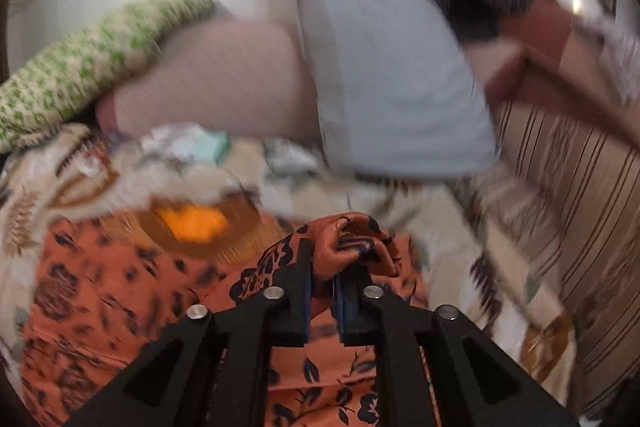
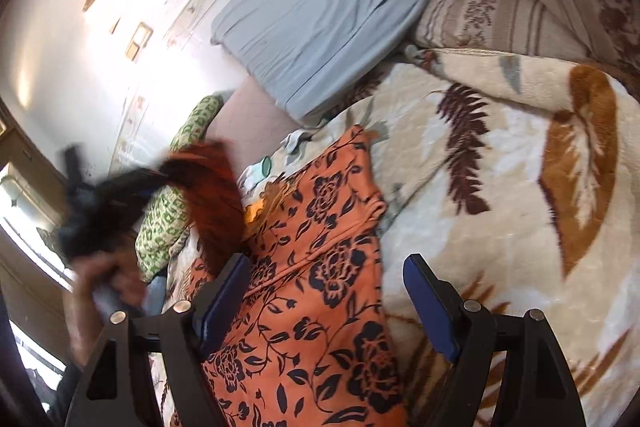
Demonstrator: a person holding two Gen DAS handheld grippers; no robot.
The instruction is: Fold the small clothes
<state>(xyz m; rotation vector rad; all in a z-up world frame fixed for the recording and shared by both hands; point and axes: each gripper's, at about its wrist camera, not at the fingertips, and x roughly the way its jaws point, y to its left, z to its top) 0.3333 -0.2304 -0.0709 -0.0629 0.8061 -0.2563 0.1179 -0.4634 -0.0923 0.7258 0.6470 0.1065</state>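
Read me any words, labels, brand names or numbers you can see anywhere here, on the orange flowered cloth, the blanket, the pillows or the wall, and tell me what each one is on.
None: no readable text in either view.
Orange cloth: flower print only.
Blanket: leaf pattern only.
Grey pillow: plain.
Green pillow: pattern only, blurred.
Wall frames: too small and washed out to tell whether they carry any text.

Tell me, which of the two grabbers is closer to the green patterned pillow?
Left. The left gripper, with orange floral cloth bunched between its fingers, is beside the green pillow. The right gripper hangs over the cloth, further away.
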